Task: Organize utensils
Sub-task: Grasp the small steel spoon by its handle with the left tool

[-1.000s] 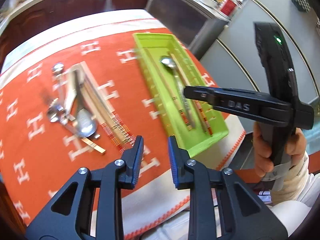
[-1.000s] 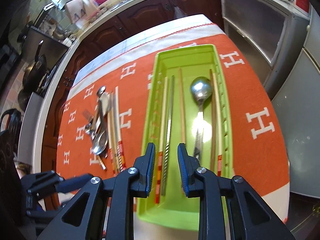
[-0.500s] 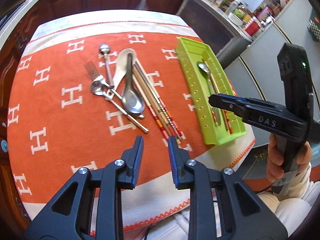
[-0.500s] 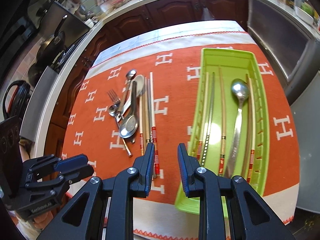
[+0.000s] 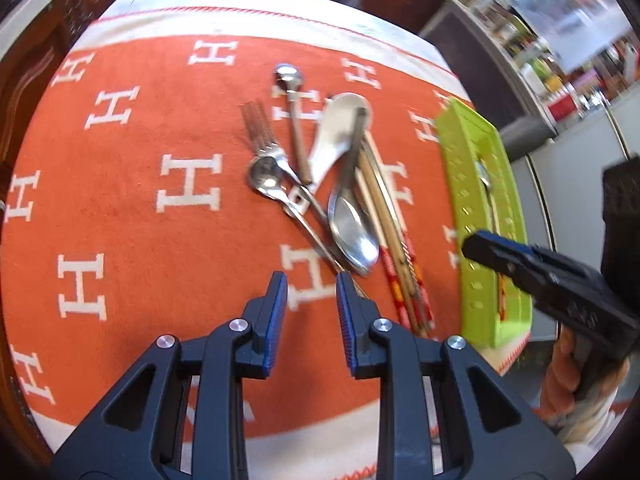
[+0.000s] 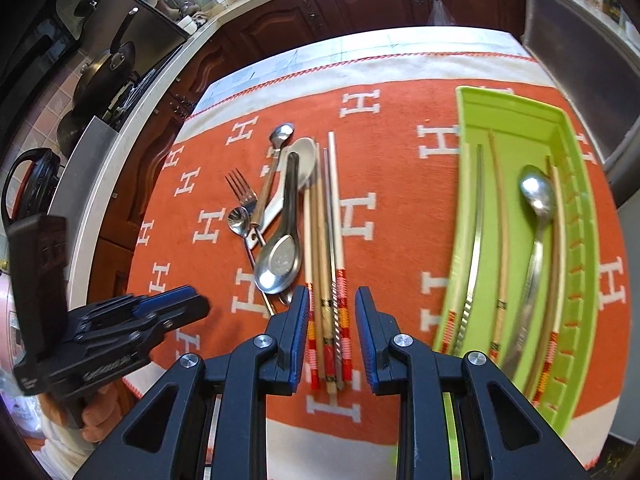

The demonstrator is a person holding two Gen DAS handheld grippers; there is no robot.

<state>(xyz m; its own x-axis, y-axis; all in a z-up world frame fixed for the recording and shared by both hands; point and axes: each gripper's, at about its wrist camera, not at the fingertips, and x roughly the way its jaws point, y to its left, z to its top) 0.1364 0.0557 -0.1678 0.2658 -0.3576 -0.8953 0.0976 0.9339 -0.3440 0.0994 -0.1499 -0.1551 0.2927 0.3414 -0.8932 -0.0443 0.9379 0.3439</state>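
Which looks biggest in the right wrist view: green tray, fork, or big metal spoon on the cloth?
1. green tray
2. big metal spoon
3. fork, though partly hidden under other utensils, so less sure.

White capital letters "H" are woven in repeated rows across the orange cloth [image 6: 400, 184], near and far, left and right of the utensils. Small dark marks are printed on the decorated near ends of the chopsticks [image 6: 328, 312], but they cannot be read. Raised lettering is seen on the left gripper [image 6: 188, 306] body; it is too blurred to be read.
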